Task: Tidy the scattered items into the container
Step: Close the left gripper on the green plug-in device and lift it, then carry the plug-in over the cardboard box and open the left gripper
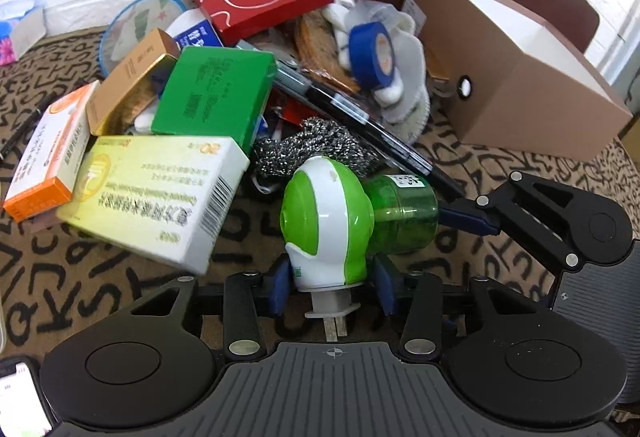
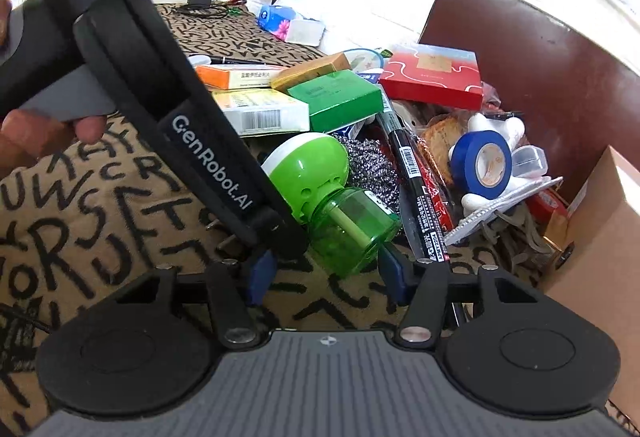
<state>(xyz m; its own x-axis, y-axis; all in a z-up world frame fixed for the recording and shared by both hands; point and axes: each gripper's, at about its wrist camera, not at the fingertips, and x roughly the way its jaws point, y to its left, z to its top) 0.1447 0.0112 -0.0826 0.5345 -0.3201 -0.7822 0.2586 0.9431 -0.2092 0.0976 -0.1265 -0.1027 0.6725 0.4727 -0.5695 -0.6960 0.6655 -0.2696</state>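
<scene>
The left gripper [image 1: 330,279] clamps the green-and-white plastic mosquito-repellent plug-in [image 1: 326,225] by its head just above the patterned tablecloth [image 1: 120,277], while the right gripper [image 2: 326,269], jaws spread, brackets its bottle end, probably to steady a handover toward the brown cardboard box [image 1: 520,77].

"GenRobot.AI" runs in white letters along the black arm of the left tool [image 2: 212,165]. The tabletop cloth [image 2: 80,197] carries scrawled black capital letters. The yellow-white medicine box [image 1: 160,197] shows "20" and a barcode; its Chinese print is too blurred to read.
</scene>
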